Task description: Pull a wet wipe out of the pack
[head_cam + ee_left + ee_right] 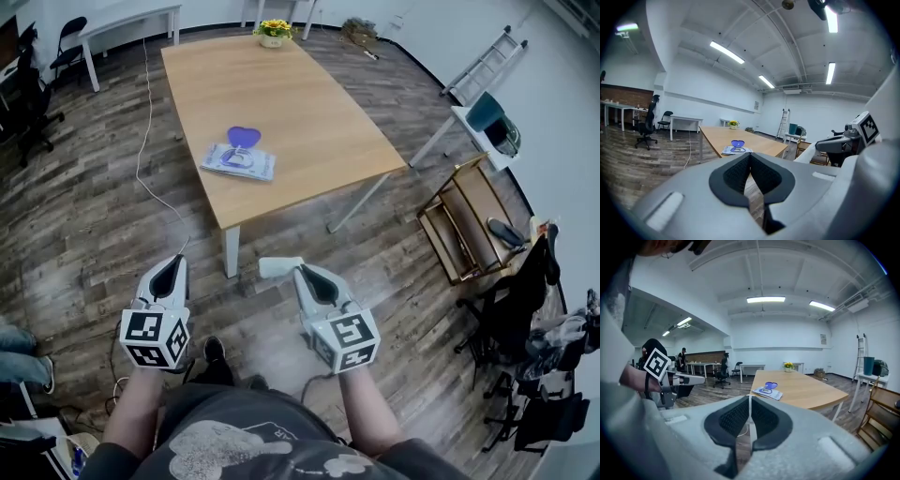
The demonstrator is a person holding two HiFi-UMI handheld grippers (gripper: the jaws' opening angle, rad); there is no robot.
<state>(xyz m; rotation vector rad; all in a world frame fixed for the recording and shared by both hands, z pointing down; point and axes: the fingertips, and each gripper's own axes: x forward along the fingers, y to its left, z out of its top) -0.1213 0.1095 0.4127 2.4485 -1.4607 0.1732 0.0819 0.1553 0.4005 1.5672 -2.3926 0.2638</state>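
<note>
1. Forearms at the bottom of the head view carry both grippers over the wood floor (84,225), short of the table's near edge.
2. Left gripper (179,258): jaws pressed together with nothing between them, pointing toward the table.
3. Right gripper (279,267): jaws likewise closed and empty, level with the left one and just beside it.
4. Table (309,112): light wood on white legs.
5. Wet wipe pack (239,160) lies flat on the table near its near-left corner, its purple lid (244,137) flipped up. Both grippers are well apart from it.
6. Flower pot (274,33) with yellow blooms stands at the table's far end.
7. Ladder (487,61) leans at the right wall.
</note>
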